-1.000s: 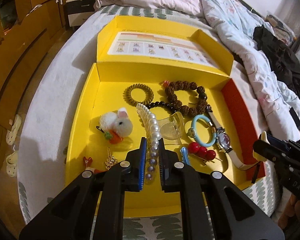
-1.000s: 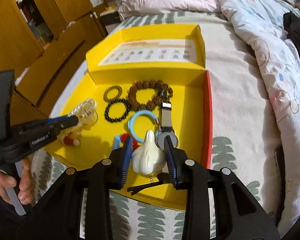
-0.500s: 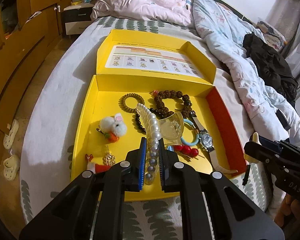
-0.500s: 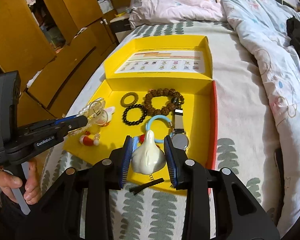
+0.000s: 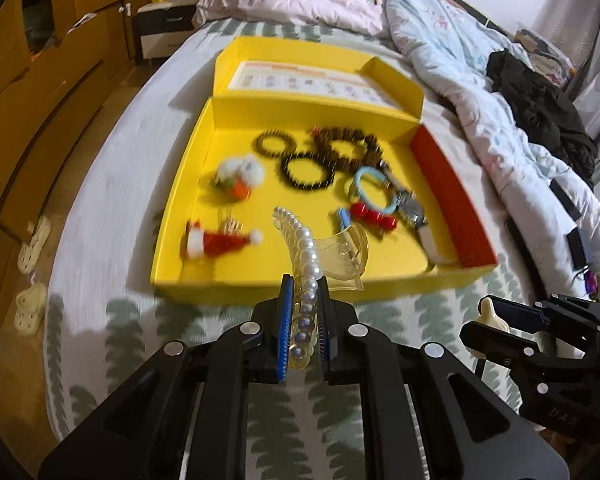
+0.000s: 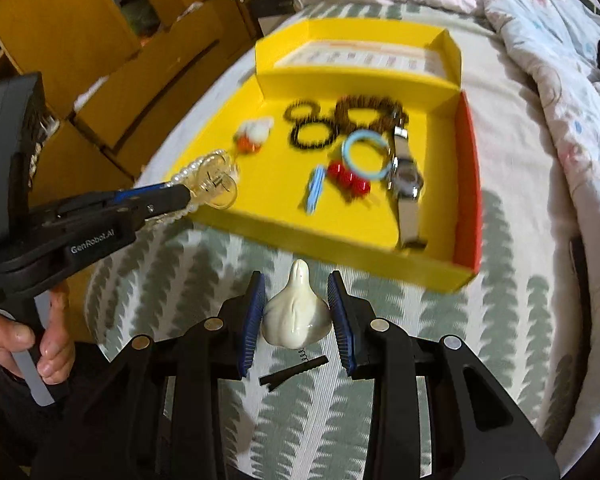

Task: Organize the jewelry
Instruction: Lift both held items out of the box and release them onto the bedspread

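Two clips are out of the yellow box (image 5: 380, 284) at once — a second ago both hung over its floor, and now both sets of tongs have drawn back past the near wall, over the leaf-patterned bedspread (image 6: 204, 280). The left tongs (image 5: 303, 320) are pinched nearly closed on the pearl hair clip (image 5: 300, 248), whose clear claw juts forward above the box's near edge. The right tongs (image 6: 297, 312) stand at a narrow gap around the cream claw clip (image 6: 296, 312), pads pressing its sides, its dark spring lever dangling below.

Left in the box, blurred: the pompom bunny clip (image 5: 240, 174), Santa hat clip (image 5: 216, 240), dark hair ties (image 5: 304, 168), brown bead bracelet (image 5: 350, 146), blue ring (image 6: 364, 154), red berry clip (image 6: 348, 178), small blue clip (image 6: 314, 194) and wristwatch (image 6: 407, 176).

My guess — the hair clips are being sorted out from the bracelets and watch, and each needs a spot on the bed outside the box.
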Available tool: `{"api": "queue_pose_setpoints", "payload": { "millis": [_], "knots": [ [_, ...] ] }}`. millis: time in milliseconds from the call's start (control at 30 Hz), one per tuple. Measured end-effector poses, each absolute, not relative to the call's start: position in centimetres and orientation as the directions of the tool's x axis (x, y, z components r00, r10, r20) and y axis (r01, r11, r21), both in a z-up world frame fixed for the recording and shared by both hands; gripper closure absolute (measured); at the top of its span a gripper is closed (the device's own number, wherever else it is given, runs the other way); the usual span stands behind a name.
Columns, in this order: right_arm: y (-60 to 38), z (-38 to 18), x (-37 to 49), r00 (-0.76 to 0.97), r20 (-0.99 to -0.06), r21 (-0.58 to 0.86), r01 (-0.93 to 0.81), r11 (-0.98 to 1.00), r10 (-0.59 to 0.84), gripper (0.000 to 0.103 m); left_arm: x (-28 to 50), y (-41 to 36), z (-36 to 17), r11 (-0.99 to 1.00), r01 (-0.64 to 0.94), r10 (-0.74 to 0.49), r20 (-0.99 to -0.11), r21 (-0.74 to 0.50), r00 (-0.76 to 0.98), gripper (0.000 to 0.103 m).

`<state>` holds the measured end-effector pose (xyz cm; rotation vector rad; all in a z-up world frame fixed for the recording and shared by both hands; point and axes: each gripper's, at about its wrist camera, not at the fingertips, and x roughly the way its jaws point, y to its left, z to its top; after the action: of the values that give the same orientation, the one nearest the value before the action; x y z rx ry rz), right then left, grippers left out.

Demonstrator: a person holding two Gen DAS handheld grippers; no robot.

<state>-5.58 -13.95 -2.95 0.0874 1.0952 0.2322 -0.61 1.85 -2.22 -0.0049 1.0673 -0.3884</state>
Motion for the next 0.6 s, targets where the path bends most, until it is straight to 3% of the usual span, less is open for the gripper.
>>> {"api": "queue_pose_setpoints", "payload": {
  "millis": [333,600],
  "knots": [
    [-11.0,-8.2,-6.2,0.331,-0.926,0.129,-0.169,0.977,0.180,0.070,-5.0,4.0,-3.9,0.949,0.255,-0.282,-0.856,-0.184,0.434,0.092],
    [-10.0,-9.2,-5.9,0.319,-0.935,0.100,-0.182,0.978,0.155,0.070,-6.8,4.4,-4.5,0.953,0.255,-0.269,-0.851,-0.166,0.450,0.092]
  ]
}}
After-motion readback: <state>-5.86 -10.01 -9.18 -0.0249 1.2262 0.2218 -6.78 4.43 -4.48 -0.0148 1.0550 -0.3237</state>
